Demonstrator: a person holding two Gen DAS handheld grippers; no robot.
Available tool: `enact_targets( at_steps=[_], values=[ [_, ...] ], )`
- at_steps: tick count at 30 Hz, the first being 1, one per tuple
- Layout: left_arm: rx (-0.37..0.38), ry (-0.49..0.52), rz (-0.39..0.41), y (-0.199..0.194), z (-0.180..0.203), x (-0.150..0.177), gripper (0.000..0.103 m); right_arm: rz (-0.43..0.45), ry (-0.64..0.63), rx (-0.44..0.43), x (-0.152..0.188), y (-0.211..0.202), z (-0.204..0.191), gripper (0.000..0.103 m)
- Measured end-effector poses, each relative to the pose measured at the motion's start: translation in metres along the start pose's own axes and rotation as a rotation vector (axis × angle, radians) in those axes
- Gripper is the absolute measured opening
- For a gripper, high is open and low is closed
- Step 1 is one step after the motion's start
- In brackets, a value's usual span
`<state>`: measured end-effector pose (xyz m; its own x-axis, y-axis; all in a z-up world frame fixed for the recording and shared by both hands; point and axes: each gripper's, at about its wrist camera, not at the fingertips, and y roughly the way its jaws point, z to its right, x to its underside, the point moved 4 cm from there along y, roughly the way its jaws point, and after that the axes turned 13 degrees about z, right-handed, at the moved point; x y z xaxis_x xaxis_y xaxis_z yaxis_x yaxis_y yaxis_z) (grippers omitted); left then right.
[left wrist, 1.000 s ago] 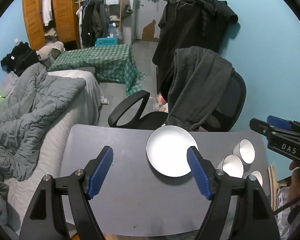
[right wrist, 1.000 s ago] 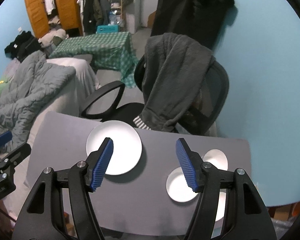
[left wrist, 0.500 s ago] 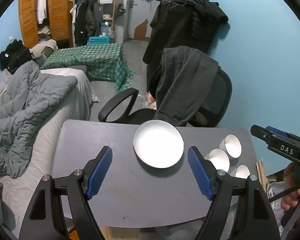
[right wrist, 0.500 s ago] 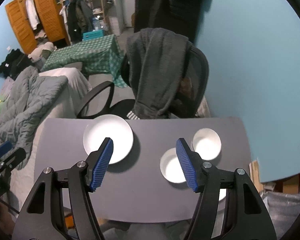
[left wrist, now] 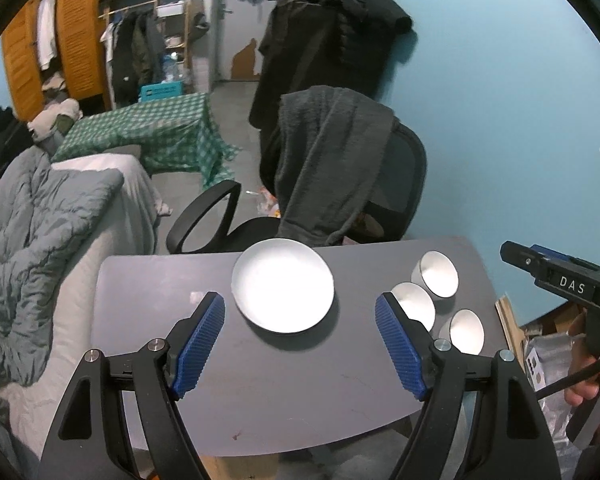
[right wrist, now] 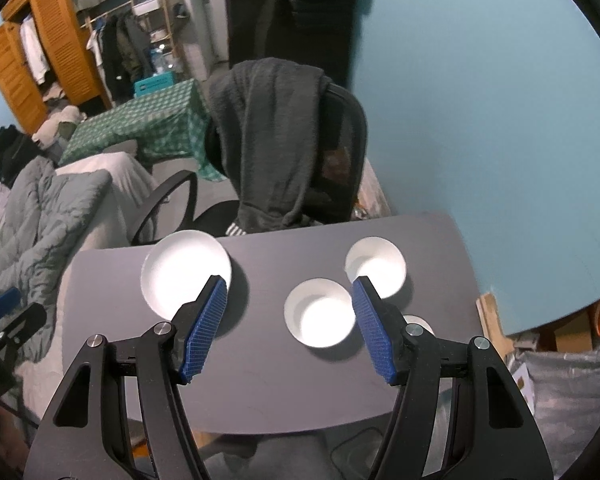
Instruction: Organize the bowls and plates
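A white plate (left wrist: 283,284) lies on the grey table (left wrist: 260,392) near its far edge; it also shows in the right wrist view (right wrist: 180,270). Three white bowls stand to its right: a far one (left wrist: 438,278) (right wrist: 377,266), a middle one (left wrist: 414,305) (right wrist: 320,311), and a near one (left wrist: 465,330) (right wrist: 420,322) partly hidden by my right finger. My left gripper (left wrist: 300,344) is open and empty, high above the table before the plate. My right gripper (right wrist: 290,326) is open and empty above the middle bowl; it also shows in the left wrist view (left wrist: 560,284).
A black office chair (left wrist: 380,184) draped with a grey garment stands behind the table's far edge. A bed with a grey quilt (left wrist: 40,232) lies left of the table. A blue wall (left wrist: 500,120) is to the right. Cardboard and bags (right wrist: 560,344) lie by the table's right side.
Both grippers have risen and pulled back from the table, so plate and bowls look smaller and further. The right gripper has shifted right, over the bowls. Both stay open.
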<state>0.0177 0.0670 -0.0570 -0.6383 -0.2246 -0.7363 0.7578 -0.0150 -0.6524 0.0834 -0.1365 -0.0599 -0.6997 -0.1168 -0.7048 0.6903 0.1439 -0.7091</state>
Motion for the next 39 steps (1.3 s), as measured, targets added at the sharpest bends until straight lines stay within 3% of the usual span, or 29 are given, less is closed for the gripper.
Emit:
enact_targets(
  at_steps=[15,22,39],
  values=[
    [0.17,0.14,-0.055,0.021,0.071,0.0,0.079,-0.029,0.132,0.12,0.022,-0.018,0.06,0.064],
    [0.239,0.16,-0.085,0.032,0.104,-0.002,0.079,-0.036,0.177,0.159,0.023,-0.019,0.085,0.064],
    [0.289,0.209,-0.147,0.077,0.169,-0.016,0.079,-0.067,0.244,0.19,0.022,-0.004,0.139,0.064]
  ],
)
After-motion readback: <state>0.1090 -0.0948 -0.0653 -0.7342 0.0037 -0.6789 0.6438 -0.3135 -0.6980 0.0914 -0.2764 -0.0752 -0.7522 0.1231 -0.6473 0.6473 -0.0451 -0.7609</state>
